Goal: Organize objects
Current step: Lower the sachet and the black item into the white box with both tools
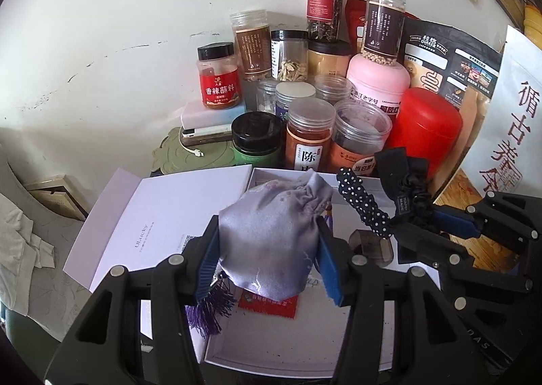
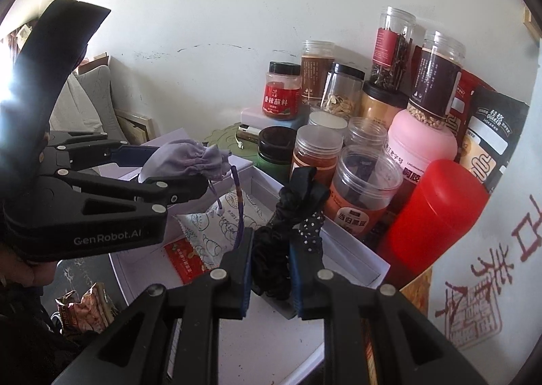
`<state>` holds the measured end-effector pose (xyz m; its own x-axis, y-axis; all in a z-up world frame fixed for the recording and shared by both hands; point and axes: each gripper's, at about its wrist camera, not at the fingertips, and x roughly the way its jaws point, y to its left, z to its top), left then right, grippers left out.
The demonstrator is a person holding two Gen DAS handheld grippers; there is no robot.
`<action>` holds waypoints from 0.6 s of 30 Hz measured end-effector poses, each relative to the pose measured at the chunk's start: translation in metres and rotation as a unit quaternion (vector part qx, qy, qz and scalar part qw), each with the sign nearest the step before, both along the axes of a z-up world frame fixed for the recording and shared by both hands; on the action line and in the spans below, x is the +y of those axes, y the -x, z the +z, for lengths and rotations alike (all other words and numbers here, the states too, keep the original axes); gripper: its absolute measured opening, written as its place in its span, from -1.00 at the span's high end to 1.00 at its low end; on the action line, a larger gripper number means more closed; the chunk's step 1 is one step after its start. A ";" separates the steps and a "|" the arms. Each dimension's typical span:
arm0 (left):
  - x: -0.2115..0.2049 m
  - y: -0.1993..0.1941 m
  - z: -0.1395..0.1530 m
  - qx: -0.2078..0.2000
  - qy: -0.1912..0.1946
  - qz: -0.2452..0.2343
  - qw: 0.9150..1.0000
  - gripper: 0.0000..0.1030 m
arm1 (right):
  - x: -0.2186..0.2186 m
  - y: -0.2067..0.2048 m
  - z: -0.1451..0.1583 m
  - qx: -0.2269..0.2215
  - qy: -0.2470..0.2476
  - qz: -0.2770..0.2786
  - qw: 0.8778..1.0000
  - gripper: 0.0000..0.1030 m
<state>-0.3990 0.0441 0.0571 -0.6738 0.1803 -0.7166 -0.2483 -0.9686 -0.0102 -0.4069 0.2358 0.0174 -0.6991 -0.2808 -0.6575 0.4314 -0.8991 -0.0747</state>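
Both loads hang over the open box (image 1: 291, 356): the left gripper (image 1: 267, 249) clamps the pouch (image 1: 271, 236), the right gripper (image 2: 271, 270), alongside, pinches the scrunchies (image 2: 274, 259).

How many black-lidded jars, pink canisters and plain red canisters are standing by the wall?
Black-lidded jars: 4
Pink canisters: 1
Plain red canisters: 1
Total: 6

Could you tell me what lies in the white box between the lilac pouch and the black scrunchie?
In the right wrist view, a white printed sachet lies on the white box floor between the lilac pouch and the black scrunchie, with a red packet beside it.
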 end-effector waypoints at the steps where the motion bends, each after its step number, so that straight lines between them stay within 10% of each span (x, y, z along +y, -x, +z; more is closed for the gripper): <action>1: 0.000 0.007 -0.004 -0.005 -0.002 -0.002 1.000 0.03 | 0.000 0.005 -0.002 -0.004 0.000 0.000 1.000 0.65; 18: 0.020 0.063 -0.059 -0.062 -0.001 -0.053 0.997 0.02 | 0.004 0.046 -0.052 -0.053 -0.001 0.003 0.999 0.65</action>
<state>-0.4616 0.0638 -0.0020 -0.5565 0.2480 -0.7930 -0.3463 -0.9368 -0.0500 -0.4525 0.2397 -0.0349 -0.6243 -0.2839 -0.7278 0.4428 -0.8961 -0.0304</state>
